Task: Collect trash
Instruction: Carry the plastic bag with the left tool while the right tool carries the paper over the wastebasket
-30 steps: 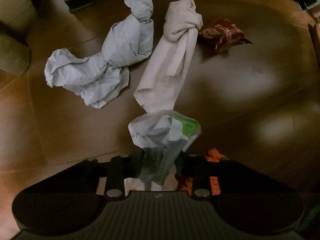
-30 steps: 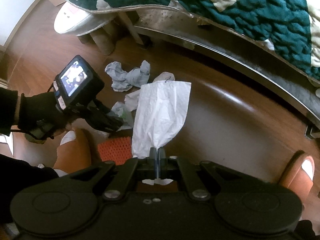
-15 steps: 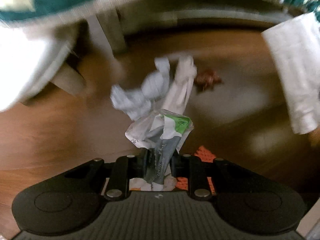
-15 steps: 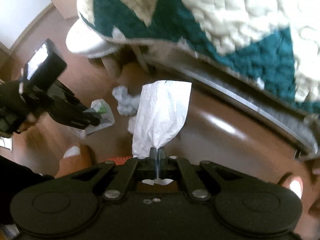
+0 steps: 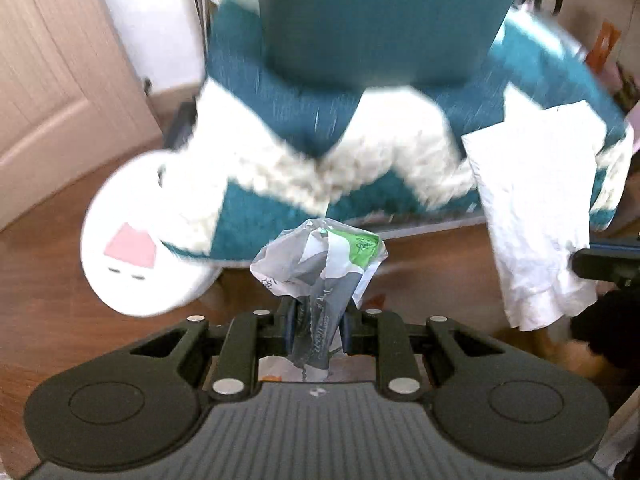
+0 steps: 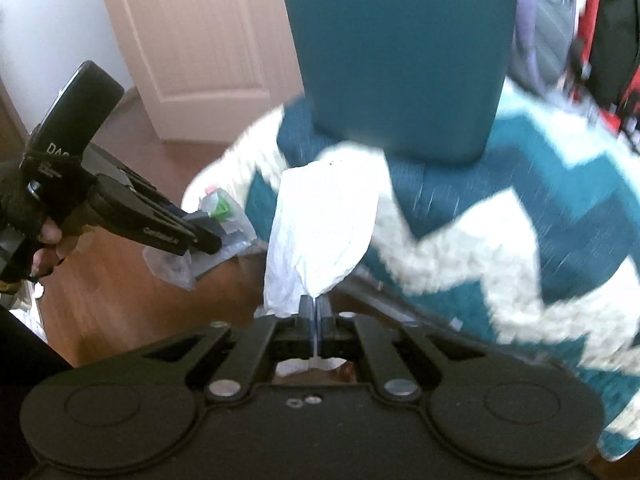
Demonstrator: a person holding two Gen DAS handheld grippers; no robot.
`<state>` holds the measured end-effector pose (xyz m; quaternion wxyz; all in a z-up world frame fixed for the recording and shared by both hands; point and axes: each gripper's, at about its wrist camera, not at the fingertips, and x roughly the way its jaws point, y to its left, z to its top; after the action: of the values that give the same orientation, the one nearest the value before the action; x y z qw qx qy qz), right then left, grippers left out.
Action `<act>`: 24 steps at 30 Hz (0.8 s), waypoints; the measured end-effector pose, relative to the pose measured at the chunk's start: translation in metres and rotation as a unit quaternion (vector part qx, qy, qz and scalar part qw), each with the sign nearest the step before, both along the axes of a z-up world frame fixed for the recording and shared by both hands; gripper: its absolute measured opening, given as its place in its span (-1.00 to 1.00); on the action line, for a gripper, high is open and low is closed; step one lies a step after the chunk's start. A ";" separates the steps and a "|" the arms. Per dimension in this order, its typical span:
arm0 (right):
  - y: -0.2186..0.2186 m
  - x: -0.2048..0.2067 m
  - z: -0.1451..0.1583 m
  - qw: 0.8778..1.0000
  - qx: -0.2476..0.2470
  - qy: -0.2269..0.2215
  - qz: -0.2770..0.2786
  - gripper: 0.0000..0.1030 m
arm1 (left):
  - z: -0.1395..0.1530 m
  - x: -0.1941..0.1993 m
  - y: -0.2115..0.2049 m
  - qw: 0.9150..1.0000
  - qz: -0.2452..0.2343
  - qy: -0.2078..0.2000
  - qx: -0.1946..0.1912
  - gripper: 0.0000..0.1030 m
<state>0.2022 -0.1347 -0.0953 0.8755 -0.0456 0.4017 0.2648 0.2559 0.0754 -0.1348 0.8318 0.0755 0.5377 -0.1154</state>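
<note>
While both views were smeared by blur, the left tool point(image 5: 318, 322) was clearly clamped on a crumpled plastic wrapper point(image 5: 320, 260), clear and grey with a green patch and some print, whose bunched body stood out beyond the fingertips and whose tail hung back between the narrow jaws. From the right wrist view the same left tool point(image 6: 208, 242) showed at the left, gripped by a gloved hand point(image 6: 24, 216), with the wrapper point(image 6: 222, 216) pinched at its tip and held clear of the wooden floor point(image 6: 120, 280). The right tool point(image 6: 316, 312) had its jaws pressed almost together on the lower edge of a white plastic bag point(image 6: 324, 232), which stood up ahead of the fingers; in the left wrist view that bag point(image 5: 536, 216) appeared at the right side. Behind both pieces lay a teal and cream zigzag blanket point(image 6: 480, 220), with a plain teal panel point(image 6: 400, 60) above it. A white rounded thing with a pink patch point(image 5: 136, 244) sat at the left, near a pale door point(image 5: 48, 92).
</note>
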 end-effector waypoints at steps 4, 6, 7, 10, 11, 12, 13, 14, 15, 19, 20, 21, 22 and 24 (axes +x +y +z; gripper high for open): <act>-0.010 -0.009 0.051 0.999 0.014 -0.044 -0.010 -0.97 | 0.053 -0.015 -0.010 0.999 0.017 -0.044 -0.020 -0.60; -0.016 -0.012 0.075 0.998 0.022 -0.065 -0.017 -0.97 | 0.080 -0.023 -0.012 0.997 0.025 -0.066 -0.033 -0.60; -0.020 -0.012 0.088 0.997 0.023 -0.077 -0.020 -0.97 | 0.094 -0.026 -0.014 0.996 0.028 -0.078 -0.037 -0.60; -0.028 -0.011 0.126 0.993 0.029 -0.107 -0.030 -0.97 | 0.133 -0.028 -0.018 0.991 0.034 -0.115 -0.053 -0.60; -0.031 -0.009 0.139 0.992 0.036 -0.113 -0.034 -0.97 | 0.147 -0.028 -0.020 0.989 0.037 -0.128 -0.059 -0.60; -0.035 -0.006 0.153 0.991 0.045 -0.118 -0.039 -0.97 | 0.158 -0.027 -0.023 0.988 0.038 -0.138 -0.063 -0.60; -0.036 -0.003 0.165 0.990 0.050 -0.122 -0.043 -0.97 | 0.171 -0.026 -0.025 0.986 0.040 -0.149 -0.067 -0.60; -0.038 0.000 0.179 0.989 0.052 -0.131 -0.048 -0.97 | 0.184 -0.025 -0.026 0.984 0.042 -0.161 -0.070 -0.60; -0.040 0.002 0.190 0.987 0.055 -0.140 -0.051 -0.97 | 0.197 -0.023 -0.028 0.981 0.044 -0.174 -0.074 -0.60; -0.043 0.015 0.228 0.982 0.060 -0.167 -0.065 -0.97 | 0.249 -0.011 -0.033 0.969 0.054 -0.222 -0.088 -0.60; -0.044 0.020 0.239 0.981 0.063 -0.172 -0.070 -0.97 | 0.259 -0.007 -0.034 0.967 0.058 -0.232 -0.089 -0.60; -0.045 0.025 0.245 0.980 0.064 -0.175 -0.073 -0.97 | 0.270 -0.002 -0.036 0.964 0.062 -0.241 -0.091 -0.60; -0.044 0.030 0.249 0.979 0.066 -0.177 -0.076 -0.97 | 0.280 0.003 -0.038 0.963 0.065 -0.247 -0.092 -0.60; -0.044 0.043 0.260 0.977 0.067 -0.182 -0.083 -0.97 | 0.294 0.016 -0.042 0.959 0.073 -0.254 -0.097 -0.60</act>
<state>0.2455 -0.1787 0.1643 0.9540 -0.0013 0.2192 0.2046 0.2716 0.0335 0.1595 0.9506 -0.0183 0.2987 -0.0826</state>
